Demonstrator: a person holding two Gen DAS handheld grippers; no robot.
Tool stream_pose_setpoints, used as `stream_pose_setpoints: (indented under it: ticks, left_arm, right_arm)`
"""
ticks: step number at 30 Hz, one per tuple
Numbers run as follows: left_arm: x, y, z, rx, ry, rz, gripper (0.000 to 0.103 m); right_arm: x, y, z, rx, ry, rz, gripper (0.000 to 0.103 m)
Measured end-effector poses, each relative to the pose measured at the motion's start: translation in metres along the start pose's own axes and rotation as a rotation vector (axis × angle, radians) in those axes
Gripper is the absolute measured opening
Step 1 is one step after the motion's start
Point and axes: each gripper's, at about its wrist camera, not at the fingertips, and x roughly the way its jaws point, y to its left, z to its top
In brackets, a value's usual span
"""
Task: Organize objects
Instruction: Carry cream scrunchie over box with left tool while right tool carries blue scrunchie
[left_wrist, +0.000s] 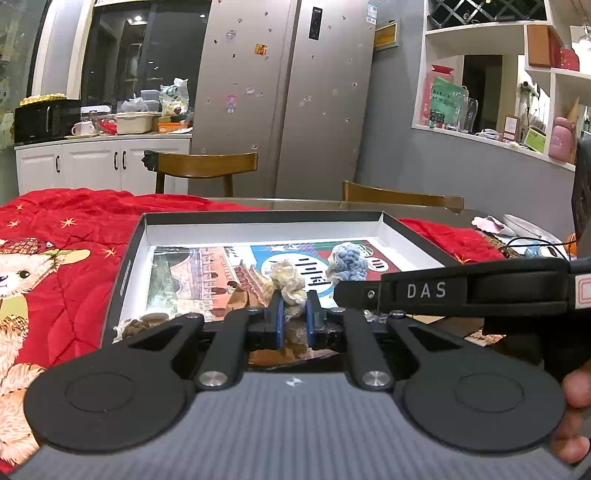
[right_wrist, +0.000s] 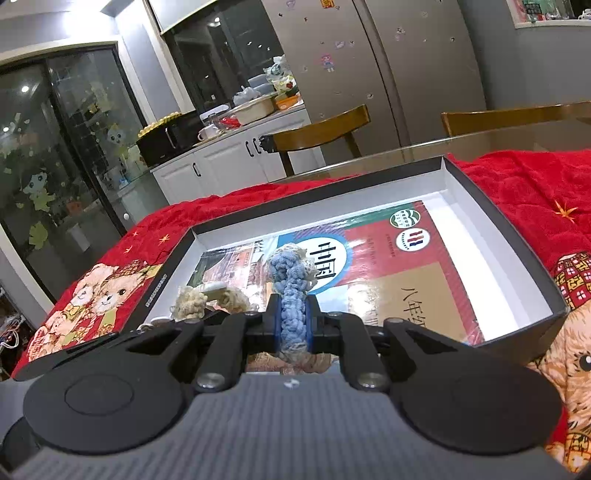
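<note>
Blue crochet piece (right_wrist: 291, 295) is clamped in my right claw (right_wrist: 293, 317), long axis running straight out along the fingers, far end sticking up past the tips. Beige crochet piece (left_wrist: 288, 282) is pinched in my left claw (left_wrist: 294, 314) the same way, bunched above the pads. Both claws closed on their loads, both held over the near edge of the open black box (right_wrist: 509, 236) on the red blanket (right_wrist: 524, 184). Box floor holds a printed book (right_wrist: 388, 258); a small brown item (left_wrist: 142, 325) sits at the near-left corner, can't tell what it is.

Left claw sits left of right; the right claw's side bar crosses my left view just right of the beige piece. They look close, touching or not I can't tell.

Judgement: next move is a drop into the box, straight ahead and down from each claw. Right has more free floor. Risk: yarn snagging on the pads at release.
</note>
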Motion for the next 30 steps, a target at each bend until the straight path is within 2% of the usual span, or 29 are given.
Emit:
stream_pose_setpoints:
  ticks: [30]
  left_arm:
    - [0.0045, 0.0036, -0.0004, -0.03, 0.037, 0.006, 0.014]
  right_arm:
    - [0.0006, 0.0018, -0.0011, -0.003, 0.017, 0.015, 0.015]
